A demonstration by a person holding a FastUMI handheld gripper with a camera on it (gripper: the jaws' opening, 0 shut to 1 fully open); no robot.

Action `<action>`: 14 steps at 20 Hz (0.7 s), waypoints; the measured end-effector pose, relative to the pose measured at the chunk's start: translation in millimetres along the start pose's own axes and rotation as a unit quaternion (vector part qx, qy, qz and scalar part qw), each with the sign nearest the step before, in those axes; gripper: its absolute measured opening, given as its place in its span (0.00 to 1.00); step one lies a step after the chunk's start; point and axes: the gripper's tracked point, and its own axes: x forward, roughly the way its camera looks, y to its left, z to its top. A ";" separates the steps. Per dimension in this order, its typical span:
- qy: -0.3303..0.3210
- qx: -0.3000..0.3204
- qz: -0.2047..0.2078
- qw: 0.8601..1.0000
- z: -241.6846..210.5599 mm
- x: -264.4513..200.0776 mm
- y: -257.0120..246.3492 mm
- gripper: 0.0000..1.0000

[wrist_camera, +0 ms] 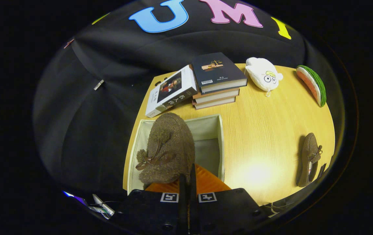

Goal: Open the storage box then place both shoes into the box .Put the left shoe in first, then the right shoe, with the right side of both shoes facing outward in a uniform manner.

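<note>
Fuzzy brown shoe (168, 148) pinched at its rear edge by the gripper (188, 178), both fingers pressed together on the shoe's rim with almost no gap between them, so the gripper is closed narrow and holding it. Shoe hangs toe-away over the open storage box (220, 143), covering most of the box's near-left part. Shoe surface is curly, woolly, boucle-like pile, rounded loafer shape, with a darker brown ribbon bow and a small pom-pom on the vamp. Storage box is a soft fabric bin, cream or off-white, rectangular, thin floppy walls, pale flat lining visible inside beyond the shoe; lid position cannot be told. Second brown shoe (310, 158) lies on the wooden table (261, 130) well apart to the right of the box, same woolly texture, bow visible, resting on its side or sole unclear. Table top is light wood-grain laminate with a bright glare patch near the fingers. Beyond the box sits a stack of books (217, 86), hard rectangular, dark cover on top, with a white-spined book (170, 91) leaning against its left side. Further right a white plush toy (264, 74) with cartoon eyes, soft and rounded, and a watermelon-slice plush (314, 84), green rind, red flesh, wedge shaped, near the table's far right.
</note>
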 end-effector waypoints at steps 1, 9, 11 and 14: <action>0.004 0.005 0.000 1.000 -0.9 4.0 1.9 0.07; 0.069 0.053 -0.019 0.996 -39.7 42.4 21.2 0.09; 0.068 0.059 -0.018 0.996 -40.2 51.9 25.0 0.09; 0.071 0.061 -0.017 0.995 -44.1 54.9 31.3 0.09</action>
